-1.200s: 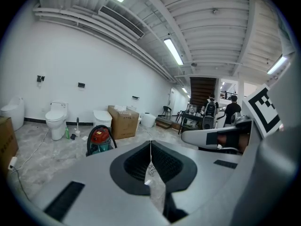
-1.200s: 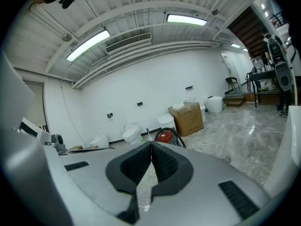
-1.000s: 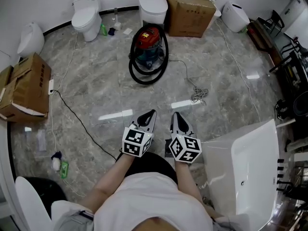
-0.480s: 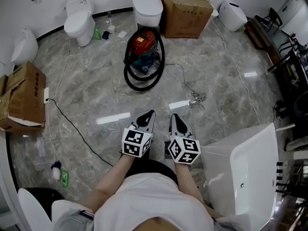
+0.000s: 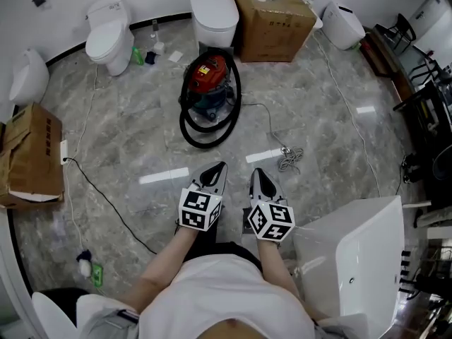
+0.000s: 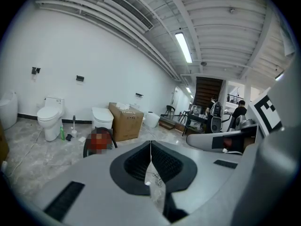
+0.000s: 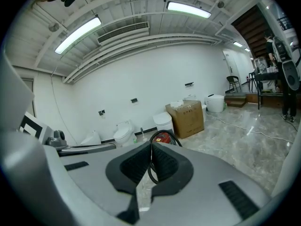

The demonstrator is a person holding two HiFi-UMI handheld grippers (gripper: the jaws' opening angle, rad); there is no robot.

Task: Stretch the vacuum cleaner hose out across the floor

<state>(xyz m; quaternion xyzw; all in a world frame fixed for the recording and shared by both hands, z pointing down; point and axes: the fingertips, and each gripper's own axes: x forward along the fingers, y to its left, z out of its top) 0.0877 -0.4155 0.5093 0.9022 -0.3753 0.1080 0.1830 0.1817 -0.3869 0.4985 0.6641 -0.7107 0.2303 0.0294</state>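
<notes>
A red vacuum cleaner (image 5: 210, 80) stands on the marble floor ahead, its black hose (image 5: 209, 134) coiled in a loop around it. In the right gripper view the vacuum cleaner (image 7: 163, 137) and hose (image 7: 151, 173) show just past the jaw tips. In the left gripper view the vacuum cleaner (image 6: 98, 142) is a blurred red patch at left. My left gripper (image 5: 220, 167) and right gripper (image 5: 258, 171) are held side by side in front of the person's body, well short of the hose. Both are shut with nothing between the jaws.
Two toilets (image 5: 109, 32) (image 5: 215, 9) and a big cardboard box (image 5: 270, 13) stand along the far wall. A white power cord (image 5: 288, 157) lies bundled right of the vacuum. A black cable (image 5: 106, 196) crosses the floor at left. A white basin (image 5: 353, 253) sits close at right, boxes (image 5: 32, 157) at left.
The view has shifted forward: the vacuum cleaner and floor items sit slightly lower and nearer. Both grippers keep their place before the body and stay shut.
</notes>
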